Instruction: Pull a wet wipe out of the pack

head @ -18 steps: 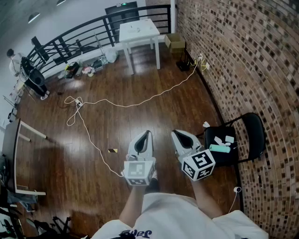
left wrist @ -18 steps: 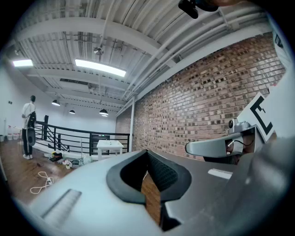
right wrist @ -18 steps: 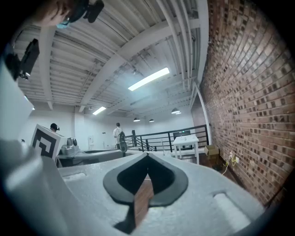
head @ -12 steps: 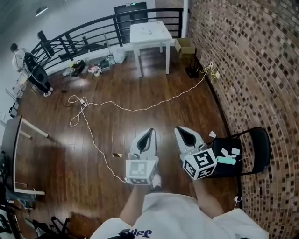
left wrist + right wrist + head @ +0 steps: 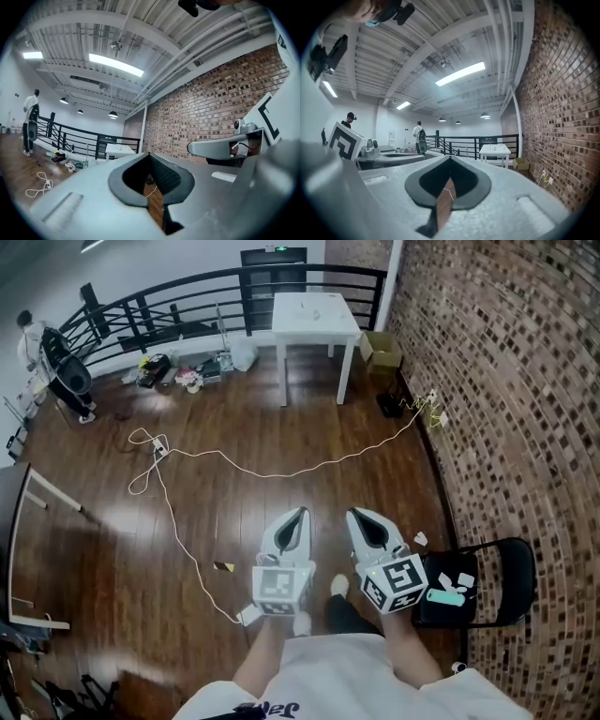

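A teal wet wipe pack (image 5: 444, 596) lies on the seat of a black chair (image 5: 512, 570) at the lower right of the head view, with loose white wipes (image 5: 464, 579) beside it. My left gripper (image 5: 298, 513) and right gripper (image 5: 359, 514) are held side by side, level, over the wooden floor to the left of the chair, apart from the pack. Both are shut with nothing between the jaws. In the left gripper view the left gripper (image 5: 150, 154) shows its tips meeting, and so does the right gripper (image 5: 450, 158) in the right gripper view. Neither gripper view shows the pack.
A brick wall (image 5: 525, 381) runs along the right. A white table (image 5: 314, 315) and a cardboard box (image 5: 382, 348) stand far ahead by a black railing (image 5: 187, 296). A white cable (image 5: 281, 470) snakes over the floor. A person (image 5: 37, 343) stands far left.
The head view has shifted: the chair with the pack now sits lower in the frame, closer beside me. Both grippers stay shut and side by side.
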Motion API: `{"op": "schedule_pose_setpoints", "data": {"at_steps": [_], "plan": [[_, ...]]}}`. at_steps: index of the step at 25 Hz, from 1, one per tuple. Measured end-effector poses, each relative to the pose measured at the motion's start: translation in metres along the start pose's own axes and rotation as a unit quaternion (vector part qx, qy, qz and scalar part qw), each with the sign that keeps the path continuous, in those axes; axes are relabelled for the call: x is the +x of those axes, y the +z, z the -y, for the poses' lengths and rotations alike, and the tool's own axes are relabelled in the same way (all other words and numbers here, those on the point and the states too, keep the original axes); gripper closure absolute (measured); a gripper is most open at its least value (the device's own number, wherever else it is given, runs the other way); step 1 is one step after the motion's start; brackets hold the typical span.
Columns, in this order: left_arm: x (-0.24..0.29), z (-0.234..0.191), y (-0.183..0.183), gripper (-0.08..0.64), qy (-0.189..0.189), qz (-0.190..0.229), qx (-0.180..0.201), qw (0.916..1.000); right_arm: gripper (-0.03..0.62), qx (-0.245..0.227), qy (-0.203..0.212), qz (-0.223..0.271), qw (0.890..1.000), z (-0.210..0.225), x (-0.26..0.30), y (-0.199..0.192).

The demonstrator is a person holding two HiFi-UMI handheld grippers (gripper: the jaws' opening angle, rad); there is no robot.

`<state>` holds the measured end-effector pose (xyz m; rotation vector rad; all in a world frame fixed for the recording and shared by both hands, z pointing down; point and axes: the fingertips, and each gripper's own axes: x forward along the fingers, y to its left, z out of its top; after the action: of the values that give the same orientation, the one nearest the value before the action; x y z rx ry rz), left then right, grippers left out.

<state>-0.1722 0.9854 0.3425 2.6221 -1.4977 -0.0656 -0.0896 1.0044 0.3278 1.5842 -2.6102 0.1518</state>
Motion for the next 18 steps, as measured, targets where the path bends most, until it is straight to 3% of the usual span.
{"op": "schedule_pose_setpoints", "data": {"at_steps": [7,9,12,15,18], "plan": [[0.098,-0.024,0.013,0.549,0.009,-0.009,0.011,0.9999,0.603,0.028,0.026,0.019,0.999,0.063,0.084,0.019],[0.143,-0.025,0.03,0.549,0.005,0.0,0.037,0.9993,0.603,0.022,0.025,0.032,0.999,0.095,0.113,0.034],[0.205,-0.033,0.058,0.549,0.012,0.024,0.09,0.9956,0.603,-0.028,0.013,0.066,0.997,0.142,0.15,0.07],[0.251,-0.045,0.058,0.549,0.031,0.028,0.069,0.9967,0.603,-0.056,0.011,0.08,0.995,0.185,0.176,0.087],[0.29,-0.05,0.045,0.549,0.045,0.021,0.059,0.997,0.603,-0.058,0.011,0.07,0.996,0.223,0.199,0.079]]}}
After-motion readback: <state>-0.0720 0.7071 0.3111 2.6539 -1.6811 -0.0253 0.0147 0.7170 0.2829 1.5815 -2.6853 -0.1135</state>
